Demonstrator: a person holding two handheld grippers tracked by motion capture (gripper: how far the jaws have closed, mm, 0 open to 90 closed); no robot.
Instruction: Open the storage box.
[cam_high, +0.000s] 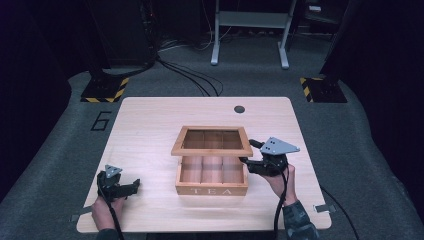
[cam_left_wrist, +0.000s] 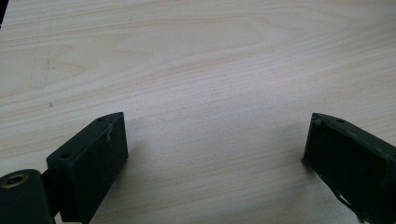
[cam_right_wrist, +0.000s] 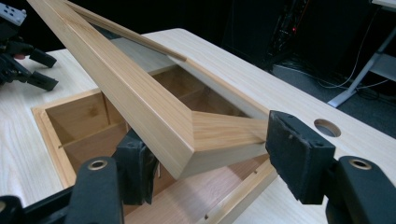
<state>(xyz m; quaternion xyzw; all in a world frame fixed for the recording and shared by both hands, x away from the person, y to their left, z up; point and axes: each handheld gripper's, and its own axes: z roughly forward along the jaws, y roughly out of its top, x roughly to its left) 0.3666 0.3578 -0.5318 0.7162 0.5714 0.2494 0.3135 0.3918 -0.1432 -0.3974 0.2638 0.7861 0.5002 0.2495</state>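
A wooden box (cam_high: 212, 190) marked TEA stands mid-table, with dividers splitting its inside into compartments. Its framed lid (cam_high: 212, 149) is tilted up above the box. My right gripper (cam_high: 248, 153) is at the lid's right front corner. In the right gripper view the lid (cam_right_wrist: 140, 102) runs between the jaws of my right gripper (cam_right_wrist: 205, 149), and both pads press on that corner above the box (cam_right_wrist: 88, 121). My left gripper (cam_high: 134, 185) rests near the table's front left. Its jaws stand wide apart in the left gripper view, where my left gripper (cam_left_wrist: 215, 140) has bare wood between them.
The light wooden table (cam_high: 150, 120) has a round cable hole (cam_high: 239, 109) at the back. On the grey floor behind it are black cables (cam_high: 195, 80), two yellow-and-black striped bases (cam_high: 105, 90) and a white frame's legs (cam_high: 250, 45).
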